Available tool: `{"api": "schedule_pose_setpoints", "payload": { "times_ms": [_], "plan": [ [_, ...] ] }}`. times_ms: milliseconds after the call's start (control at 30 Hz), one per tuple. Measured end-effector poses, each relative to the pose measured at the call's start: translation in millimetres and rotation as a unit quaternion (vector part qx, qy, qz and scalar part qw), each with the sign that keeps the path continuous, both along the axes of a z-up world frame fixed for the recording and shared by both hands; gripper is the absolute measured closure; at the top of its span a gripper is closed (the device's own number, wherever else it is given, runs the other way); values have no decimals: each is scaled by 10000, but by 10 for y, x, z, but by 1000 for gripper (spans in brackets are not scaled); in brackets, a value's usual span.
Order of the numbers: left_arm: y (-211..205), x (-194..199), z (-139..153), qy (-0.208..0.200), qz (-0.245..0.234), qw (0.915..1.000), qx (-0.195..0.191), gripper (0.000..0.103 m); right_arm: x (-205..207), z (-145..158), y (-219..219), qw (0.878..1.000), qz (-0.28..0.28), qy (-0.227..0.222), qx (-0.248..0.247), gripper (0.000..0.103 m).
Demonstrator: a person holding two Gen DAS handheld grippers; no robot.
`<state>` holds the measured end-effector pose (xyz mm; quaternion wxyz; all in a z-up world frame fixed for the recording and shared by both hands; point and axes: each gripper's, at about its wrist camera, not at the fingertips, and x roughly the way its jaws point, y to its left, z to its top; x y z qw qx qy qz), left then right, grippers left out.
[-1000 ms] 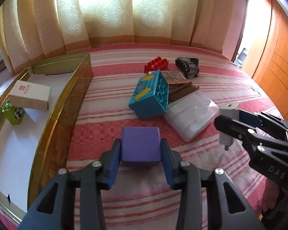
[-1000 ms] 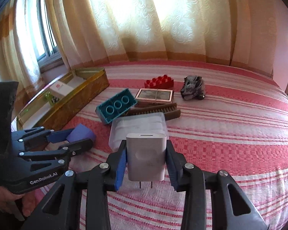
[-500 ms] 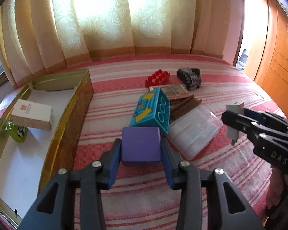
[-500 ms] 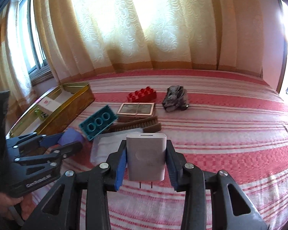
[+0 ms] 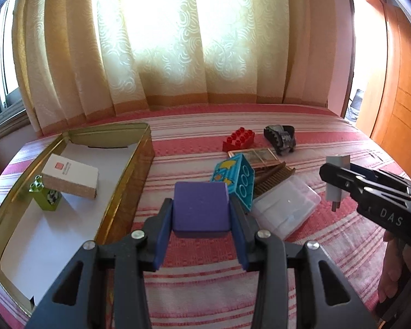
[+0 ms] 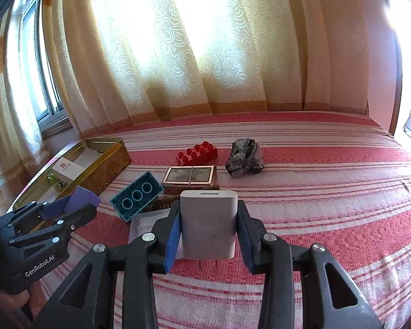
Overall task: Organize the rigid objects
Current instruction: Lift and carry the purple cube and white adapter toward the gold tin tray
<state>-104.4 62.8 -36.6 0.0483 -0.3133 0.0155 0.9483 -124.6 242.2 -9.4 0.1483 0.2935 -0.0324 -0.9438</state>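
Our left gripper [image 5: 201, 216] is clamped on the purple block [image 5: 200, 209], held above the striped bed cover [image 5: 328, 249] just beside the gold tin [image 5: 123, 192] at the bed's left edge. Our right gripper [image 6: 208, 230] grips the white charger [image 6: 208, 223], prongs down, above the clear plastic case [image 5: 286, 209] and near the teal brick [image 6: 136, 195].

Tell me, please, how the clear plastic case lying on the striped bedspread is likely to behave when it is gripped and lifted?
The clear plastic case looks thin-walled and nearly empty, so probably light and stiff, though it may flex under pressure. Its glossy surface could slip between pads. It lies flat against the teal block, so it probably won't roll.
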Motion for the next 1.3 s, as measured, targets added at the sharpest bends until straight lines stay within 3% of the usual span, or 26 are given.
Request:
{"api": "schedule_pose_setpoints", "payload": {
  "times_ms": [667,1300],
  "plan": [
    [-97,173,116,563,284,9979,132,64,129,99,10,9981,-373,490,12,63],
    [-103,163,113,578,371,9975,149,64,183,134,-79,9964,-349,770,-61,63]
  ]
}}
